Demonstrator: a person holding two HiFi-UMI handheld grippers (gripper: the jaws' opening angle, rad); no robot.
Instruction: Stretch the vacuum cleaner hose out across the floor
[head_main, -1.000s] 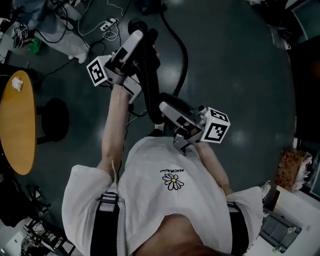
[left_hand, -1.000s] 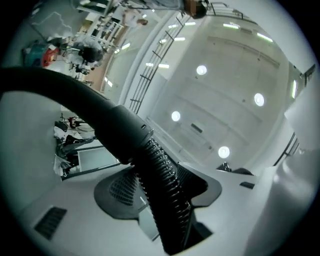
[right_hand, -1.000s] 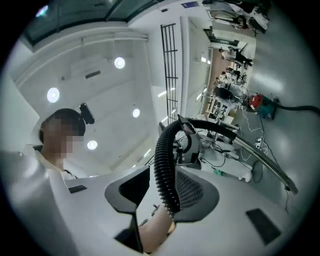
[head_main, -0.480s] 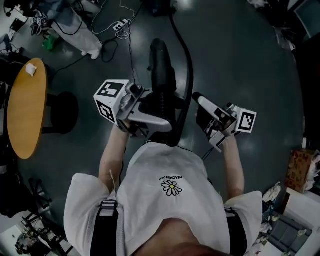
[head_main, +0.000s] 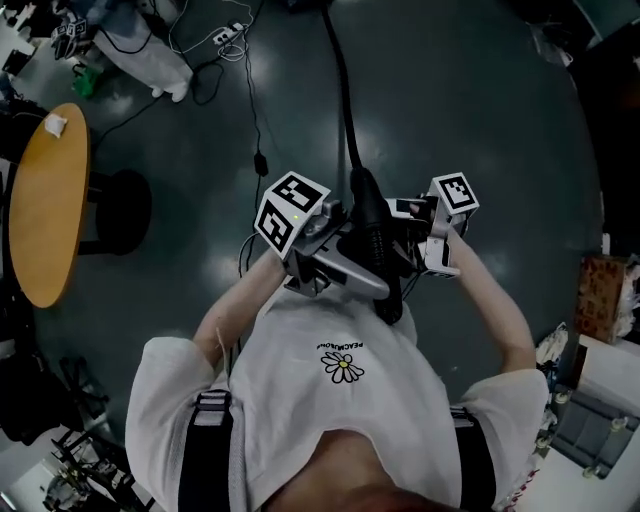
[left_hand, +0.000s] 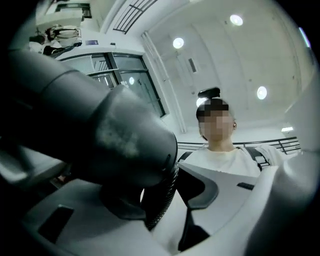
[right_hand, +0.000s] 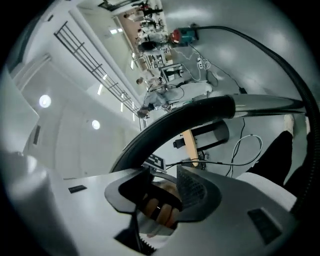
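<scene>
The black vacuum hose (head_main: 345, 110) runs from the top of the head view down the dark floor to my chest, where its thick ribbed end (head_main: 385, 265) is lifted. My left gripper (head_main: 350, 262) crosses under that end. In the left gripper view the dark cuff (left_hand: 100, 135) and ribbed hose (left_hand: 160, 200) sit wedged between its jaws, which have just been closing on it. My right gripper (head_main: 405, 225) is close on the right, open. In its own view the hose (right_hand: 200, 112) arcs past beyond the tips, and only fingers of a hand show in the gap (right_hand: 160, 200).
A round wooden table (head_main: 45, 200) and a black stool (head_main: 115, 210) stand at the left. Cables and a power strip (head_main: 235, 30) lie at the top left. A patterned box (head_main: 600, 300) sits at the right edge. The red vacuum body (right_hand: 182, 35) is far off.
Both grippers have drawn in toward my chest and now sit side by side. The left one came back from arm's length with the hose end. The hose now trails straighter across the floor.
</scene>
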